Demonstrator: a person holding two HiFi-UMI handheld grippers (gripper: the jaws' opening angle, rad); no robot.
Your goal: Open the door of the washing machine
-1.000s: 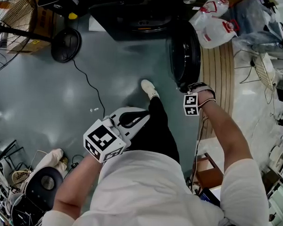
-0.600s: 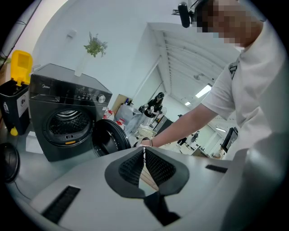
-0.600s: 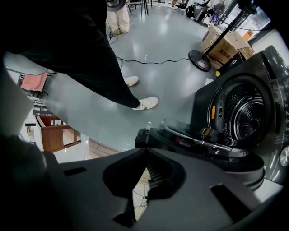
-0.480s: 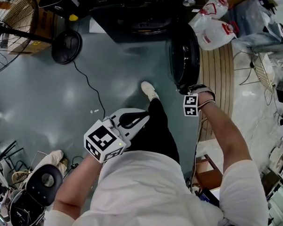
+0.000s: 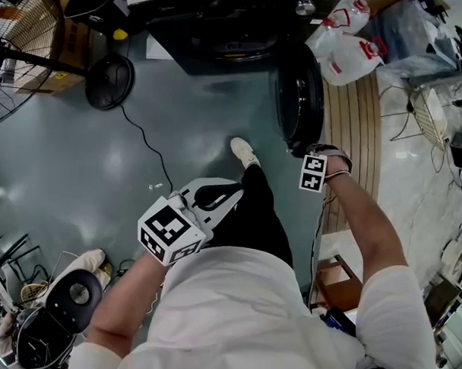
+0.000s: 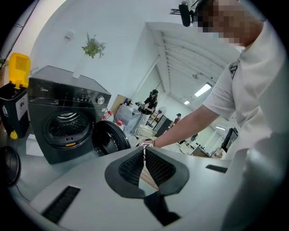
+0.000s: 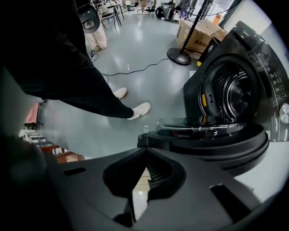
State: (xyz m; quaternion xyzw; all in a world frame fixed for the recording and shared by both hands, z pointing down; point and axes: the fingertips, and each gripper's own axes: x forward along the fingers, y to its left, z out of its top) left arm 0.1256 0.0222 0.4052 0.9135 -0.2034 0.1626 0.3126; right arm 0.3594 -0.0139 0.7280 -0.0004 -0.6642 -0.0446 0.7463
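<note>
At the far left of the head view a fan base (image 5: 109,81) stands on the grey floor (image 5: 64,157), well apart from the action. The left gripper (image 6: 144,152) hangs in front of the person's body, its jaws pressed together on nothing, and takes no part in the work. Further right, the washing machine (image 5: 223,23) sits at the top of the head view. Its round door (image 5: 300,91) is swung far out from the front, edge-on to the camera. The drum (image 7: 232,92) is fully exposed in the right gripper view. The right gripper (image 7: 145,153) points down just beside the door's free rim, jaws closed against each other and empty; whether its tips touch the rim cannot be told. At the far right lie white plastic bags (image 5: 348,47).

The opening looks essentially done: the door is already unlatched and stands wide. At most a last nudge outward and drawing the right gripper away seem left.
</note>
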